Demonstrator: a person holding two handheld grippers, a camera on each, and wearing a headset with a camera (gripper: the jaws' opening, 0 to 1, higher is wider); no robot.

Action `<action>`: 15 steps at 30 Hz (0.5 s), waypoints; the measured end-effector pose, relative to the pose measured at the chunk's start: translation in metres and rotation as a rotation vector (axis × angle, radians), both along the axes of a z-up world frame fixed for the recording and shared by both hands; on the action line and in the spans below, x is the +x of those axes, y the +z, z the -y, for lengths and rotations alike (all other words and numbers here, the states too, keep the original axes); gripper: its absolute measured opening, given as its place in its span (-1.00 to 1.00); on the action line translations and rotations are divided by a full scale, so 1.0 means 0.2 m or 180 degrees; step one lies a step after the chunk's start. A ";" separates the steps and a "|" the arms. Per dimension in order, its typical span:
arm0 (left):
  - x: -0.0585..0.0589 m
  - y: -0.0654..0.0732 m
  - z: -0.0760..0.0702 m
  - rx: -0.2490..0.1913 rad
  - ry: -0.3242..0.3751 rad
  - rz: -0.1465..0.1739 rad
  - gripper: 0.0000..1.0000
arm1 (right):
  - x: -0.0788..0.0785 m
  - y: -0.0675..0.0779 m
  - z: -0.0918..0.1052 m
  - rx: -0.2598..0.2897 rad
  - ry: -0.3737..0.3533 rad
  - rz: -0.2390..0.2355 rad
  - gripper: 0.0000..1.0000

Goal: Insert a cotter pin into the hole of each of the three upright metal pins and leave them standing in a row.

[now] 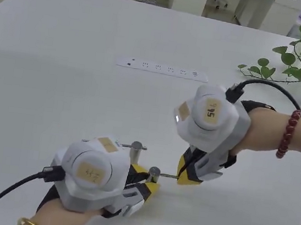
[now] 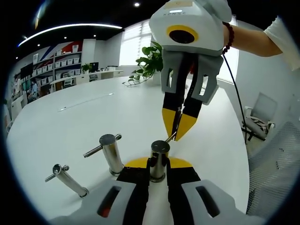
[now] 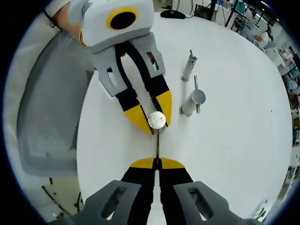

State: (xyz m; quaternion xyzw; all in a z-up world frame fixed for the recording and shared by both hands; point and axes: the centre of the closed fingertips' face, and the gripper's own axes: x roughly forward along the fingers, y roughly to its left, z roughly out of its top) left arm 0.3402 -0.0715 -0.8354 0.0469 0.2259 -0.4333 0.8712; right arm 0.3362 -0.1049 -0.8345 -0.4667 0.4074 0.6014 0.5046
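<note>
Standing on the table, the last metal pin is clamped near its foot by the closed left gripper, so that its hole is kept steady. A cotter pin is pinched in the shut right gripper and aimed at that hole. One fitted pin and a second fitted pin are seen beside, clear of the path.

The power strip lies behind the metal pins on the table.
</note>
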 end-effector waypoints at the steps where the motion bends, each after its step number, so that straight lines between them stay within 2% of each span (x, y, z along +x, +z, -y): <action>1: 0.00 0.00 0.00 -0.0003 -0.0001 -0.0002 -0.77 | 0.00 0.00 0.00 0.0002 -0.0001 0.0006 -0.94; 6: 0.00 0.00 0.00 -0.0008 -0.0004 -0.0001 -0.77 | 0.00 0.02 0.00 0.0013 0.0031 0.0028 -0.94; 15: 0.00 0.00 0.00 -0.0033 -0.0018 -0.0017 -0.77 | 0.00 0.01 0.00 -0.0013 0.0075 0.0034 -0.94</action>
